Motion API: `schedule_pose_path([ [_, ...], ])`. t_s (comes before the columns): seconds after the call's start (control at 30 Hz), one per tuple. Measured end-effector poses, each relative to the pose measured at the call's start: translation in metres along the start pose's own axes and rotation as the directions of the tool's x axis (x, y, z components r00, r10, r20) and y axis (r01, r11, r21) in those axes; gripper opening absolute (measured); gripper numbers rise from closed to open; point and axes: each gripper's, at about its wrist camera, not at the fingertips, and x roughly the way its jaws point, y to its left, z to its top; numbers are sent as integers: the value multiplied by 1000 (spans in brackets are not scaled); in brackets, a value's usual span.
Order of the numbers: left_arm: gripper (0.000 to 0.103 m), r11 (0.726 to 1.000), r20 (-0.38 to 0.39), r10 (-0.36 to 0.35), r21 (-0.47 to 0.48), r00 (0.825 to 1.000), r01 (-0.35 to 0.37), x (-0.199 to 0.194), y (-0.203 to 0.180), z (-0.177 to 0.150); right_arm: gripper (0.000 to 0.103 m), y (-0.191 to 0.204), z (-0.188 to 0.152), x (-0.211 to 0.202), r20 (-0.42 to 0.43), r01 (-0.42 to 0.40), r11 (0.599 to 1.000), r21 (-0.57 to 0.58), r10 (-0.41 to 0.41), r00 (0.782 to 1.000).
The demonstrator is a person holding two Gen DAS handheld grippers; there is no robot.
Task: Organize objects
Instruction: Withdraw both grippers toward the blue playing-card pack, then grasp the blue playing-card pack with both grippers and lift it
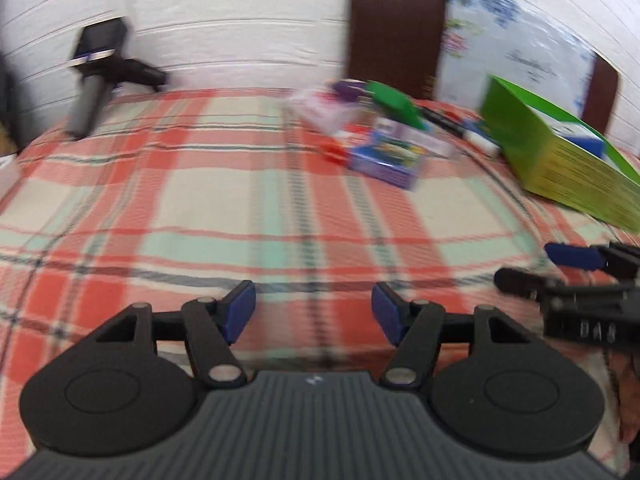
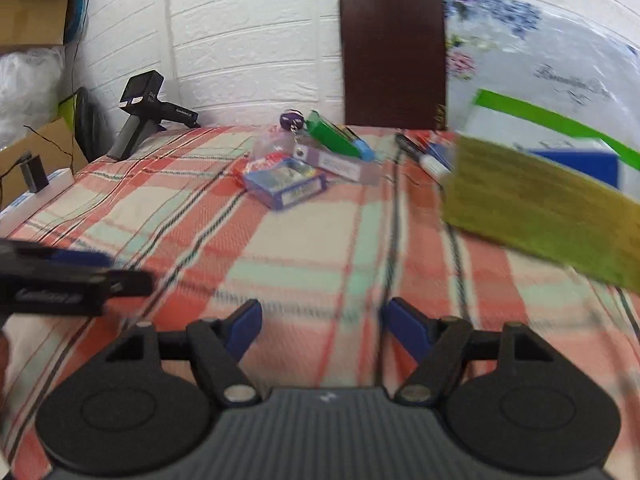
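Between both sets of jaws: nothing, left gripper and right gripper parted over plaid surface. Clutter pile at 12 o'clock, green box at 2. Approach step, likely; next: reach pile, pick one item.

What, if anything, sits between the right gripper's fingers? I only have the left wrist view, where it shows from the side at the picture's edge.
Observer: Nothing. The right gripper is open, and between its pads there is only the bare plaid cloth.
Operator: Thank you. Is there anything beyond the table's left edge?
Observer: Yes, a small black device with a thin cable stands on a white box there.
Operator: And higher up on that side?
Observer: A cardboard box sits up by the white wall.
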Motion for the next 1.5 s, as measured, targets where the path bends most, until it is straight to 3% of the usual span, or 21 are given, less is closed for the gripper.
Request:
schedule_pose_path([
  [0.13, 66, 996, 7, 21, -82, 1000, -20, -4, 32, 4, 79, 12, 42, 62, -12, -28, 998, -48, 27, 1000],
  [0.3, 66, 990, 16, -19, -138, 1000, 21, -12, 52, 0, 89, 39, 76, 112, -17, -40, 982, -182, 38, 999],
  [0.33, 66, 989, 17, -29, -147, 999, 31, -13, 55, 0, 89, 44, 79, 116, -14, -39, 977, -208, 37, 999],
  [0.43, 66, 981, 18, -62, -181, 998, 65, -13, 64, -1, 76, 59, 82, 120, -22, -69, 961, -267, 65, 998],
  [0.53, 66, 973, 14, -87, -214, 996, 88, -15, 71, 0, 61, 72, 77, 109, -43, -126, 955, -268, 119, 992],
  [0.67, 69, 950, 4, -133, -283, 991, 129, -20, 84, 1, 61, 89, 51, 76, -76, -235, 931, -281, 222, 972],
  [0.83, 73, 929, -11, -188, -327, 982, 174, -27, 93, -1, 61, 103, 2, 11, -103, -352, 853, -385, 340, 935],
  [0.97, 73, 930, -21, -240, -292, 970, 224, -31, 84, -4, 61, 101, -26, -27, -109, -407, 807, -428, 400, 910],
  [1.07, 73, 936, -31, -268, -245, 963, 252, -32, 70, -6, 71, 96, -38, -38, -88, -376, 837, -398, 373, 924],
  [1.2, 69, 928, -62, -319, -222, 946, 298, -28, 56, -10, 71, 89, -39, -42, -76, -362, 869, -339, 358, 931],
  [1.3, 52, 932, -93, -329, -191, 940, 308, -28, 48, -14, 70, 91, -37, -43, -67, -340, 878, -337, 338, 939],
  [1.5, 48, 918, -105, -358, -224, 928, 329, -35, 42, -22, 52, 84, -42, -48, -48, -316, 903, -290, 316, 948],
])
